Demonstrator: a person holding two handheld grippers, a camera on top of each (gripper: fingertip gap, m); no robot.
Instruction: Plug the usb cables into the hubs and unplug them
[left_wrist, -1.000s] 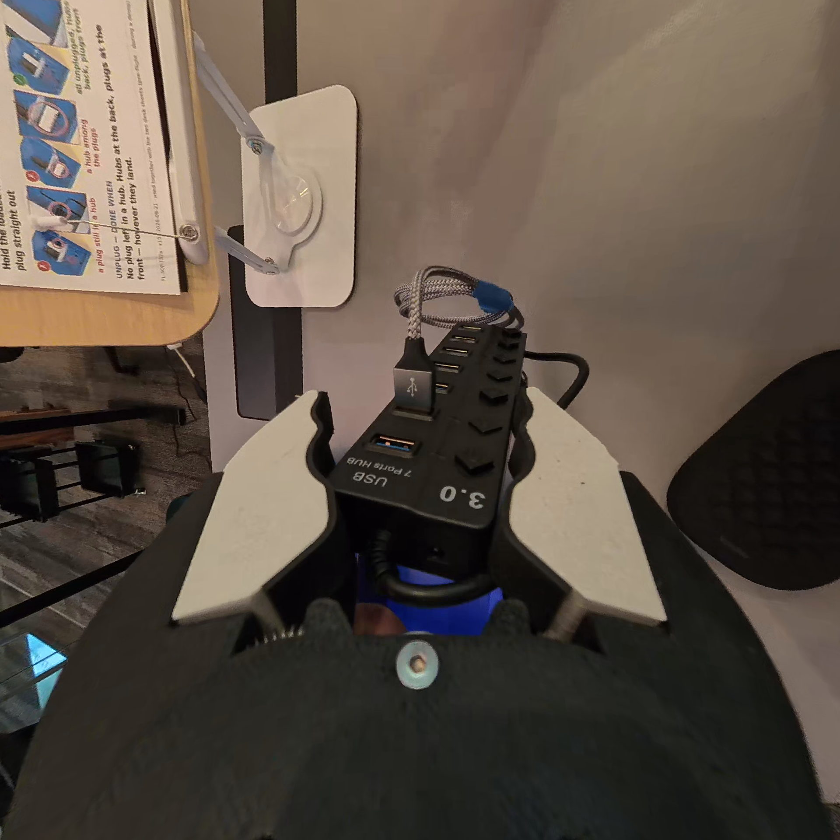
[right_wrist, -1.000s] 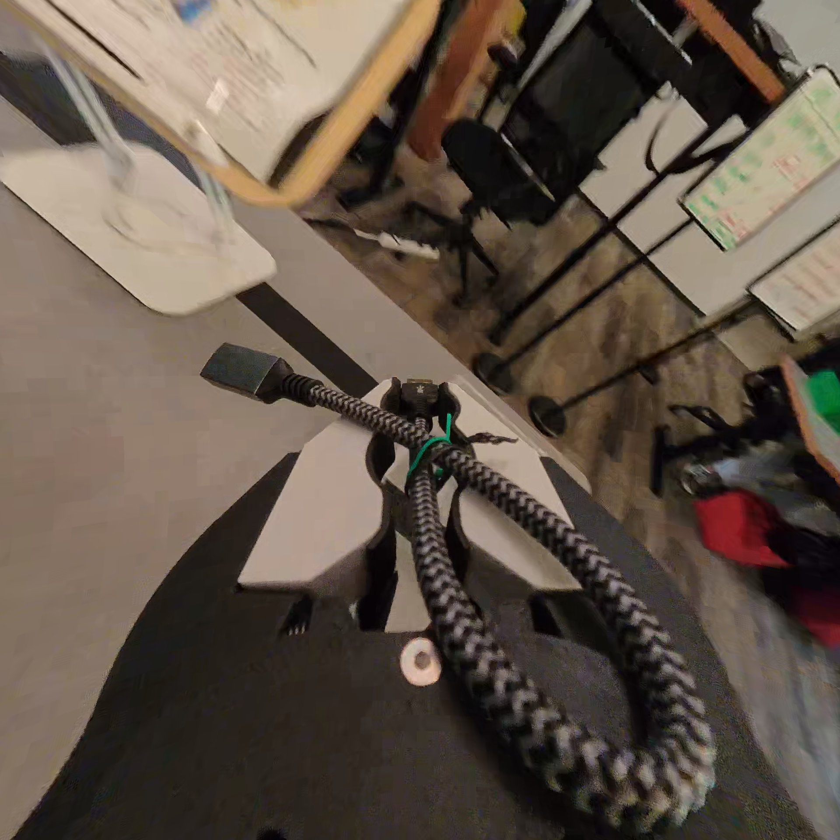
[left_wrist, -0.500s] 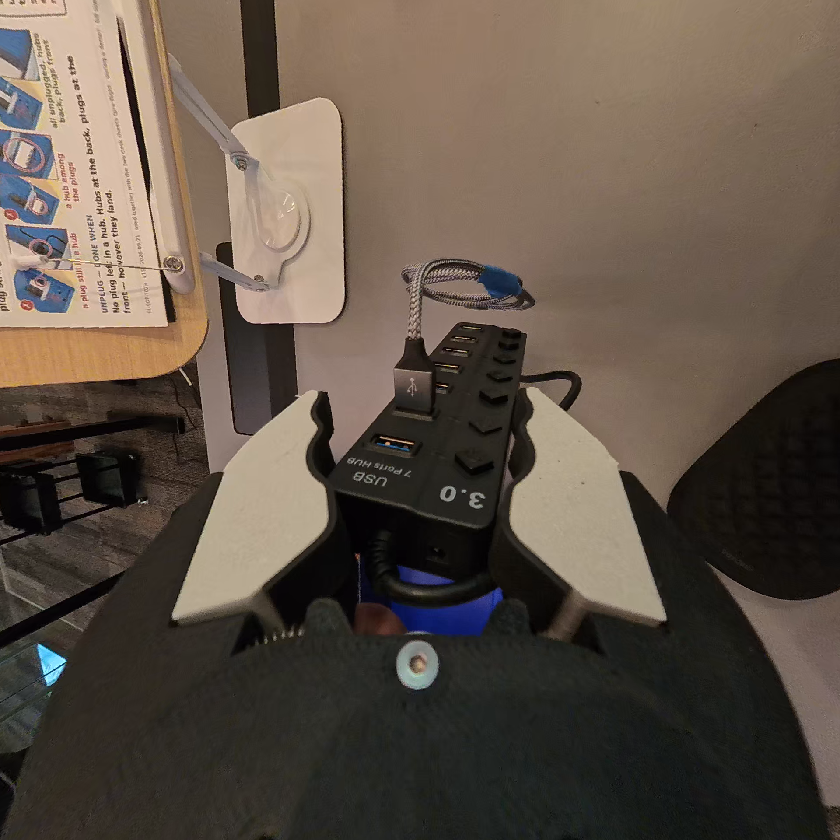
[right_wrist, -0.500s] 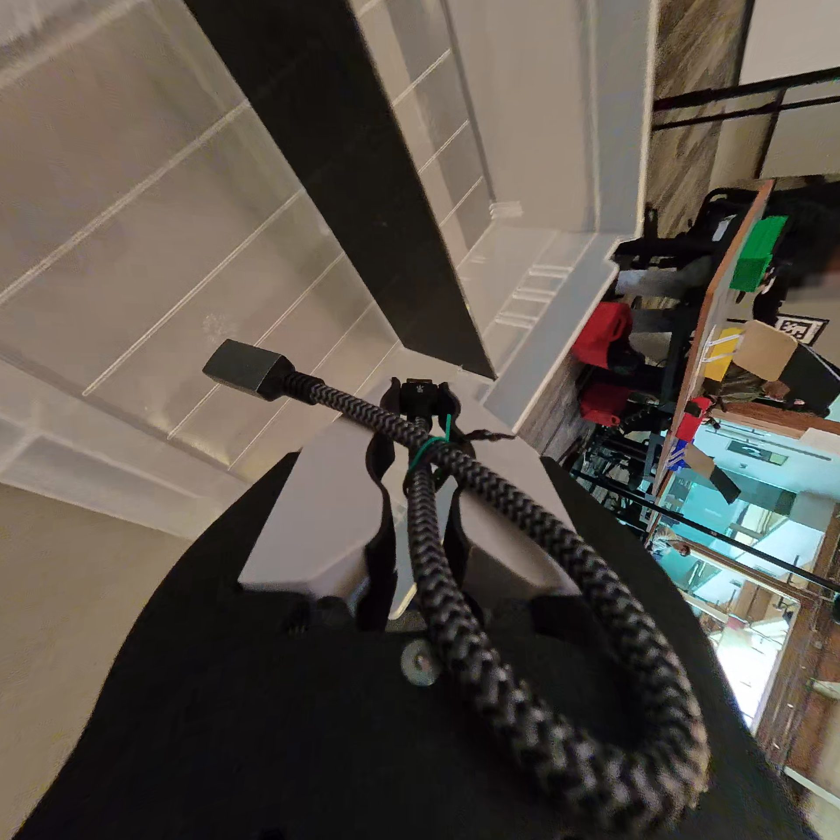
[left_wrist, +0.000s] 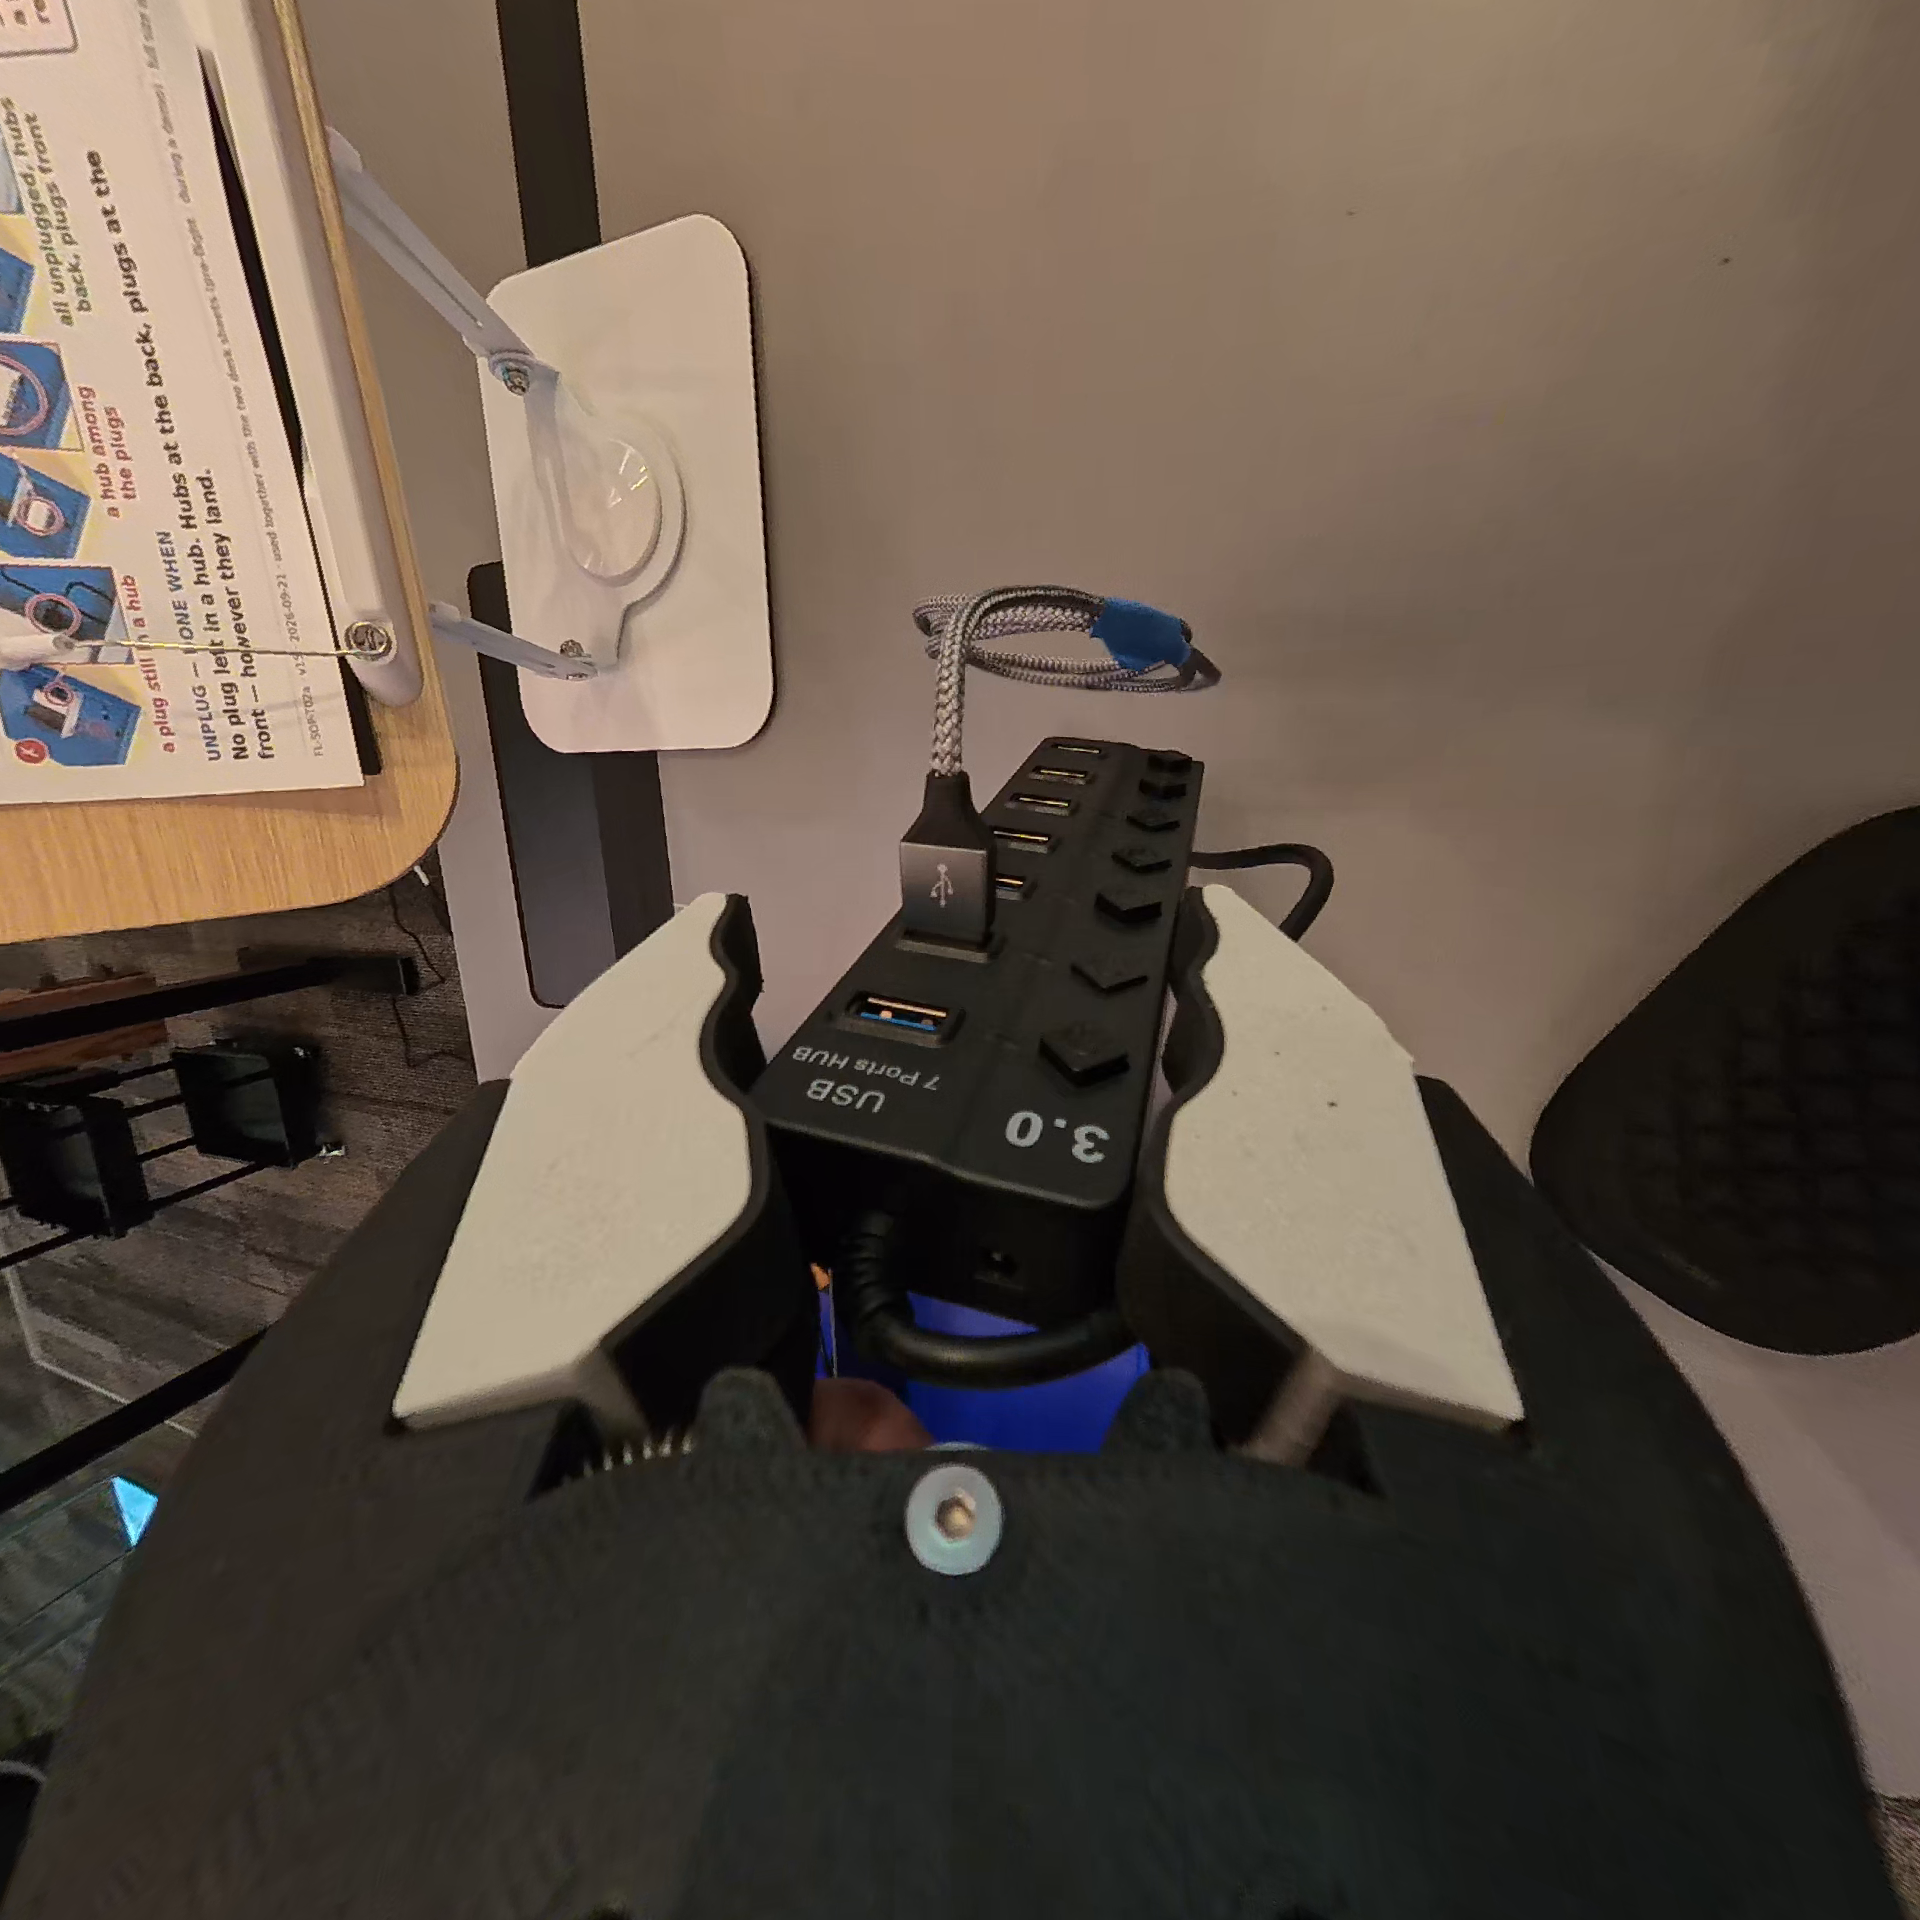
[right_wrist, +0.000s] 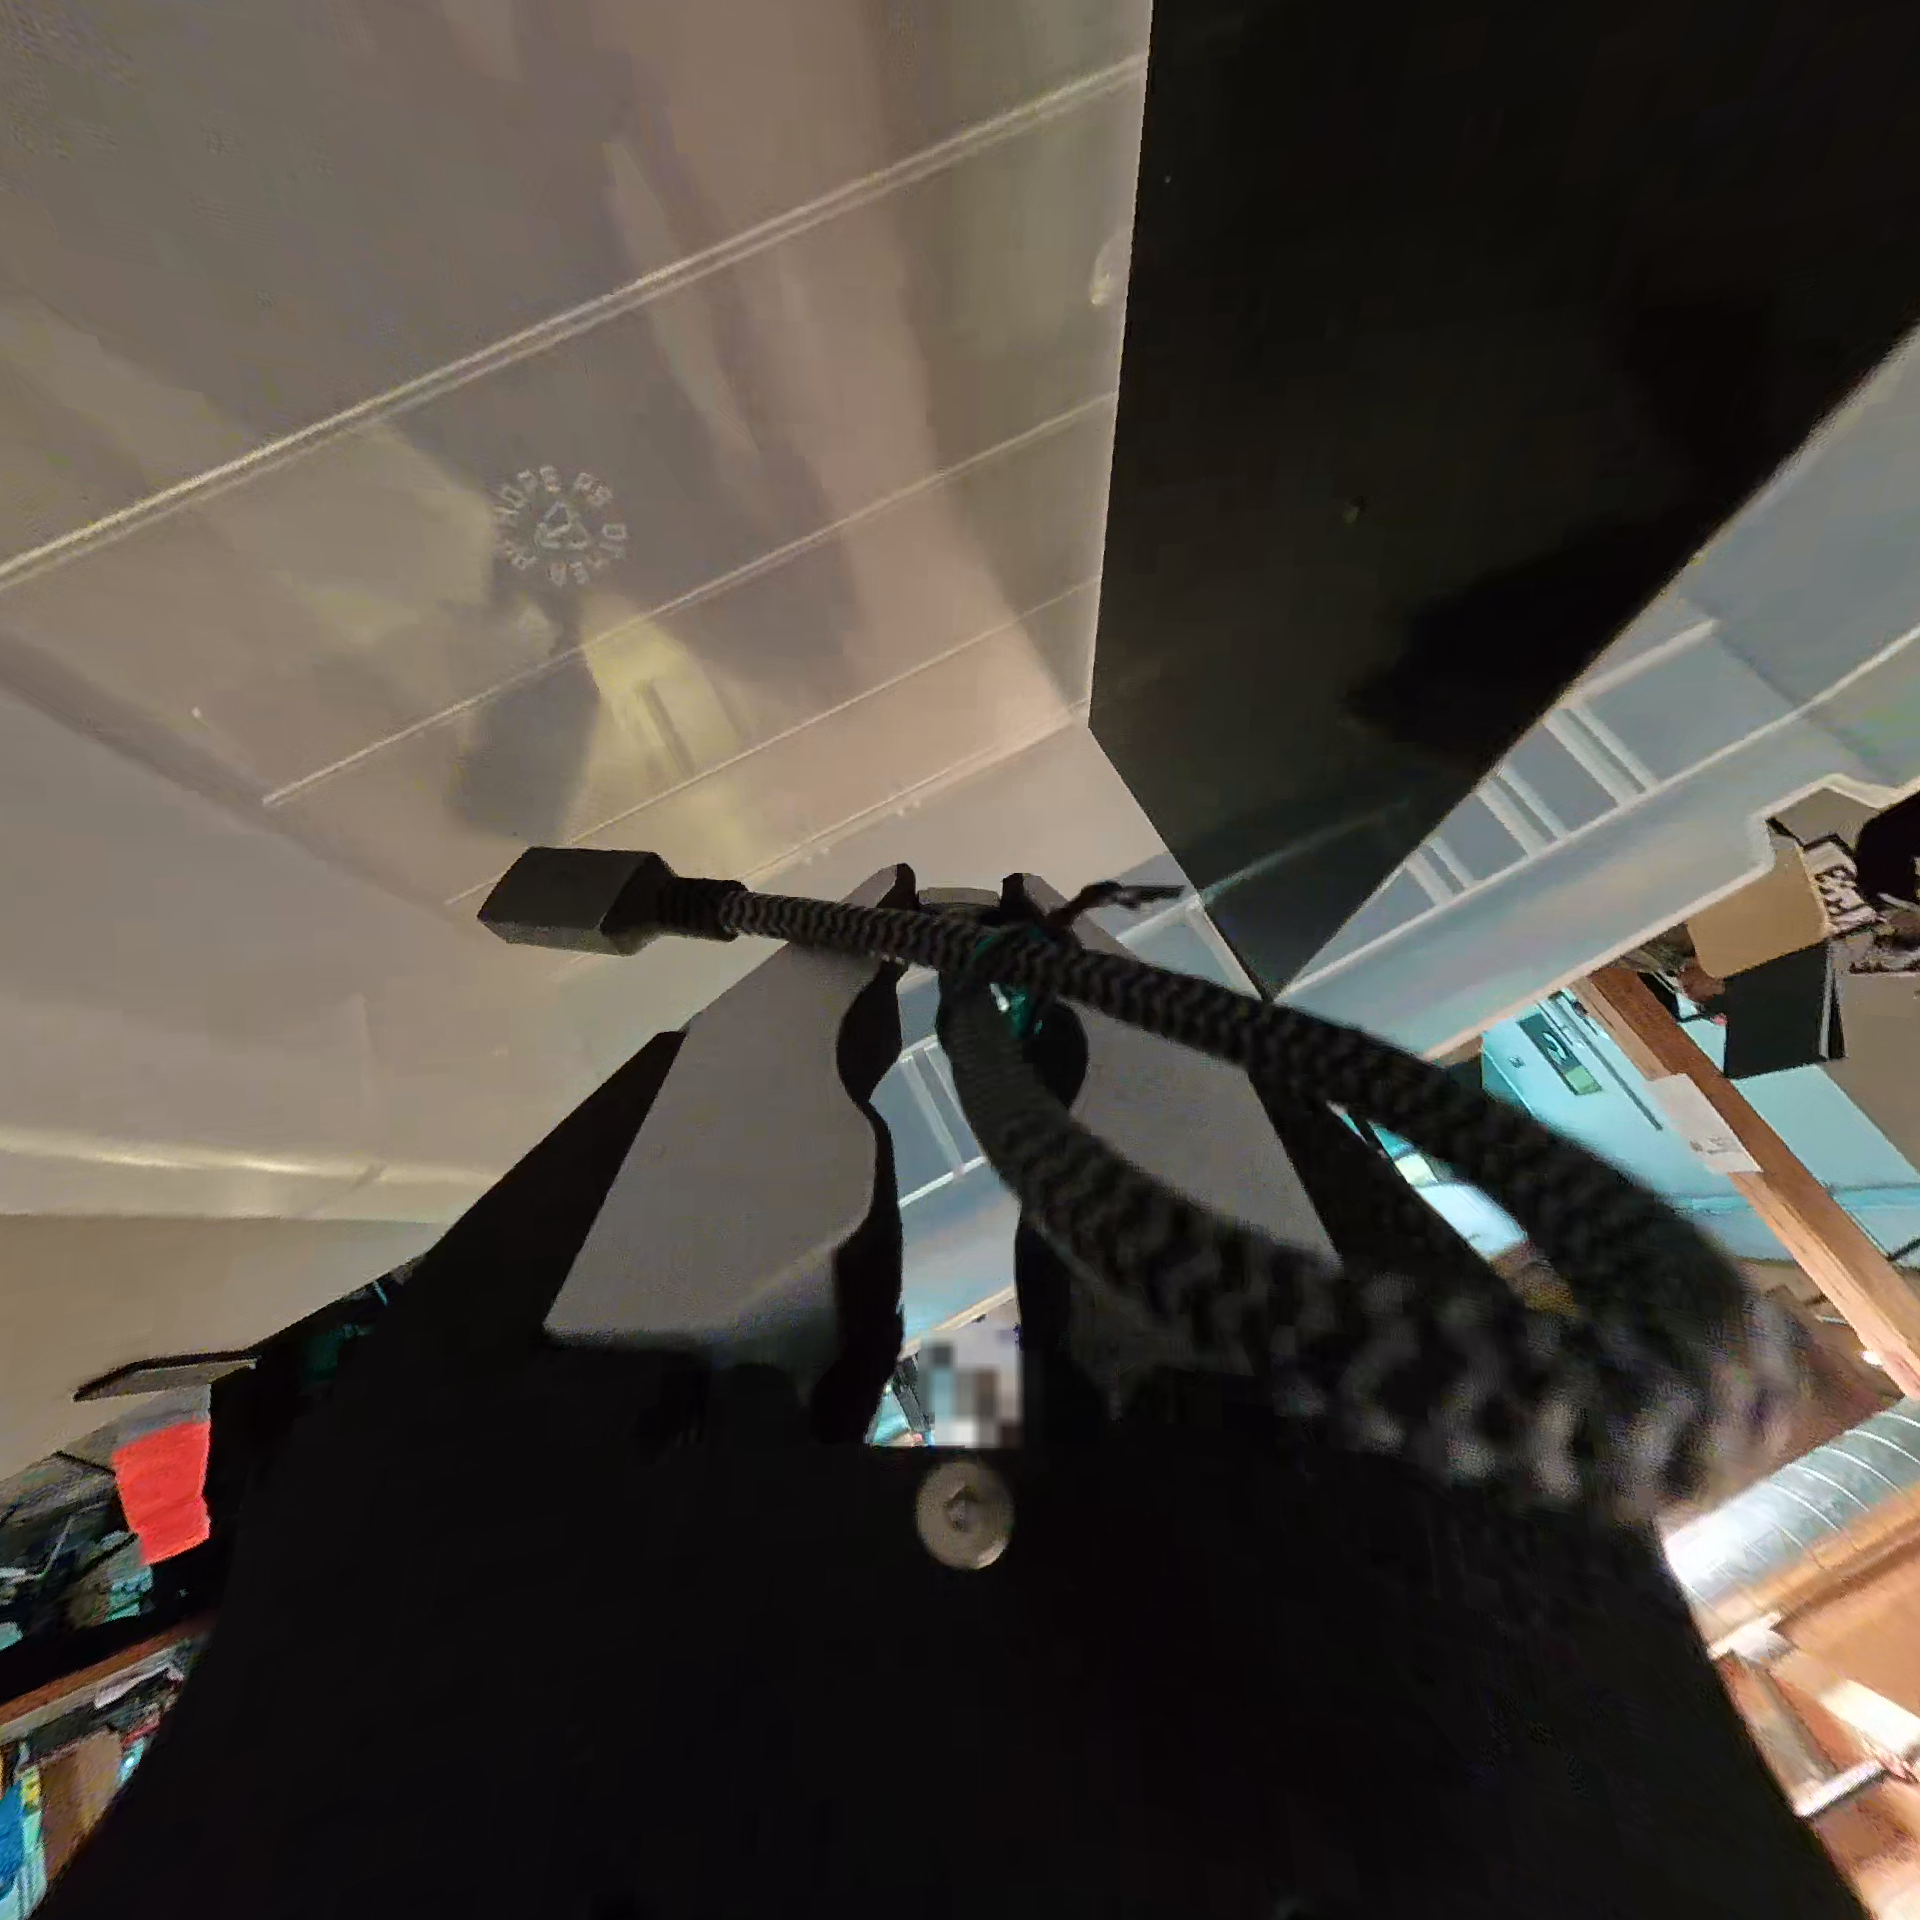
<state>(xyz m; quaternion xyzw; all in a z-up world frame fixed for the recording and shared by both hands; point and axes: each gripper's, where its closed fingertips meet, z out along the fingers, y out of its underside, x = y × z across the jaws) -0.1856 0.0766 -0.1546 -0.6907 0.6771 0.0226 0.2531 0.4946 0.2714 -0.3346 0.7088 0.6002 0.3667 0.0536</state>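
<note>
Seven ports line the black hub (left_wrist: 997, 997) clamped between the left gripper (left_wrist: 961, 997) fingers; a grey braided cable (left_wrist: 951, 717) stands plugged ahead. Right gripper (right_wrist: 961, 914) pinches a black-and-grey braided cable (right_wrist: 1174, 1184), its plug (right_wrist: 571, 914) jutting left.

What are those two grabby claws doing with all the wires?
The left gripper is clamped on a black USB hub, and one grey braided cable is plugged into its second port. The right gripper is pinching a black braided cable, not plugged into anything; its free plug sticks out sideways near a clear plastic bin.
</note>
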